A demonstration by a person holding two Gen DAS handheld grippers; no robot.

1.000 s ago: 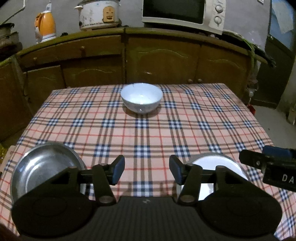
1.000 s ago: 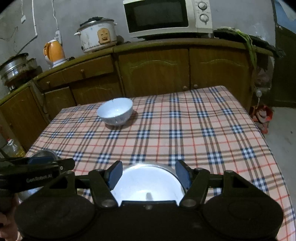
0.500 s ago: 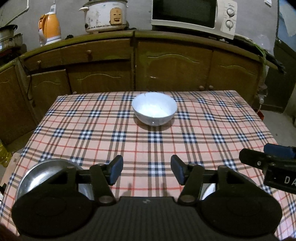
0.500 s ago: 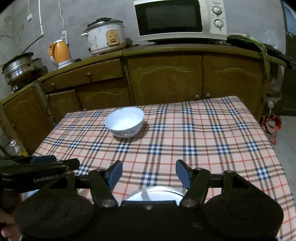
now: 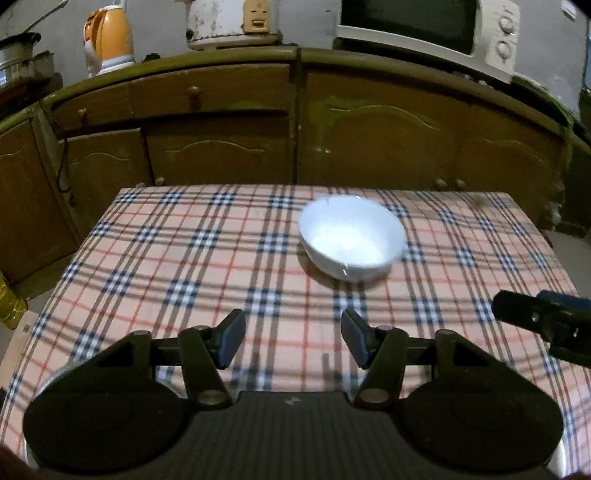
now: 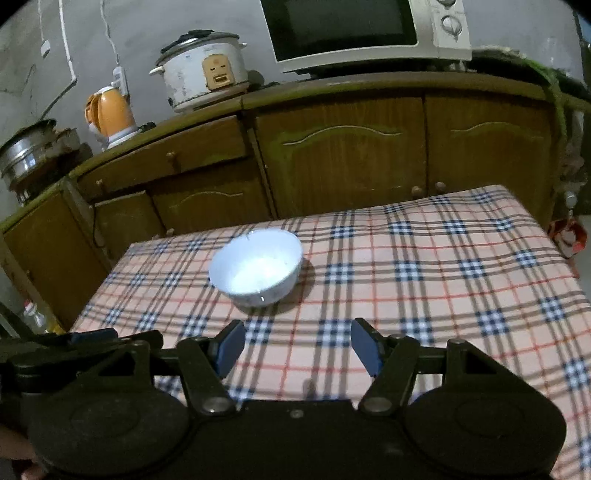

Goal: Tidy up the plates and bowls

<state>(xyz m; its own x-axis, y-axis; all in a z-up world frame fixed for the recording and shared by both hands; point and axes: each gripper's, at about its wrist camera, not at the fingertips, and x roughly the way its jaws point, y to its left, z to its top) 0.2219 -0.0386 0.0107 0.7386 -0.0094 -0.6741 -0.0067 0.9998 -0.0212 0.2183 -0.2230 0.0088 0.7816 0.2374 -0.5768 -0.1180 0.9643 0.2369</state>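
Note:
A white bowl [image 5: 350, 242] stands upright toward the far side of the checked tablecloth [image 5: 207, 266]; it also shows in the right wrist view [image 6: 256, 271]. My left gripper [image 5: 291, 341] is open and empty above the near part of the table, well short of the bowl. My right gripper [image 6: 297, 347] is open and empty, also short of the bowl. The right gripper shows at the right edge of the left wrist view [image 5: 546, 321]. The left gripper shows at the left edge of the right wrist view [image 6: 85, 345]. A sliver of a metal plate [image 5: 55, 374] peeks from under my left gripper.
Wooden cabinets [image 5: 295, 129] stand right behind the table. On them are a microwave [image 6: 365, 29], a rice cooker [image 6: 205, 70] and an orange kettle [image 6: 110, 114]. The table's right edge [image 6: 554, 243] drops to the floor.
Both grippers have lifted and tilted up, so the metal plate and the white plate near the front edge have dropped almost out of view. The bowl has not moved. Both stay open.

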